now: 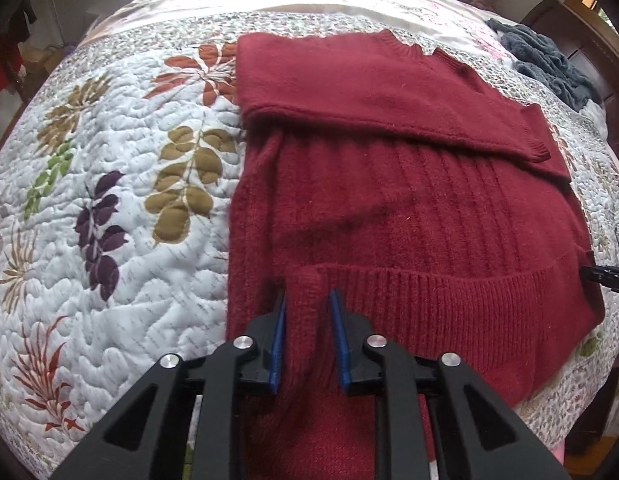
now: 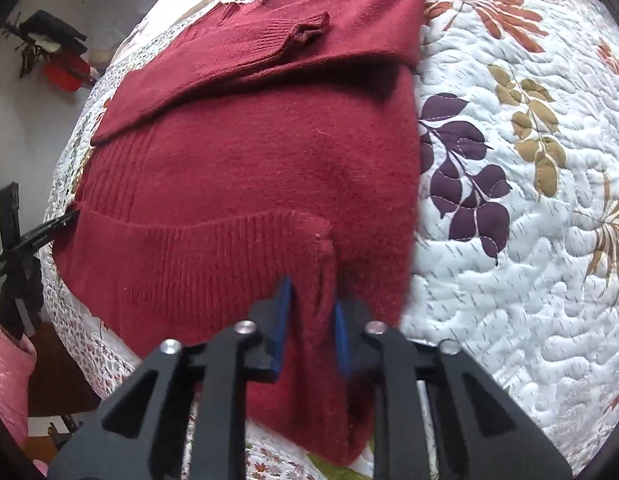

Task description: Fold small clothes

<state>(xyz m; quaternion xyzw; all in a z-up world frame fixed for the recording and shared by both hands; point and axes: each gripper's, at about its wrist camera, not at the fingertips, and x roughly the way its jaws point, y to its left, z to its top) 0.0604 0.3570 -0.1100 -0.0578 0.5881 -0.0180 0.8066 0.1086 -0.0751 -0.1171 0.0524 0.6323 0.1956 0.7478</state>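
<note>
A dark red knit sweater [image 1: 389,208] lies flat on a quilted bedspread, with a sleeve [image 1: 389,96] folded across its chest. My left gripper [image 1: 308,296] is shut on a pinched fold of the ribbed hem [image 1: 449,292] near the sweater's left edge. The right wrist view shows the same sweater [image 2: 249,168], its folded sleeve and a cuff [image 2: 305,32] at the top. My right gripper [image 2: 311,292] is shut on a bunched fold of the hem [image 2: 189,248] by the sweater's right edge. Each view shows the other gripper's black tip at the opposite hem corner [image 1: 605,276], [image 2: 33,236].
The bedspread [image 1: 121,184] is white with coloured leaf prints and spreads wide beside the sweater [image 2: 529,240]. A grey-blue towel [image 1: 549,60] lies at the far right by a dark wooden headboard. A pink sleeve [image 2: 9,368] shows at the lower left, where the bed edge drops to a dark floor.
</note>
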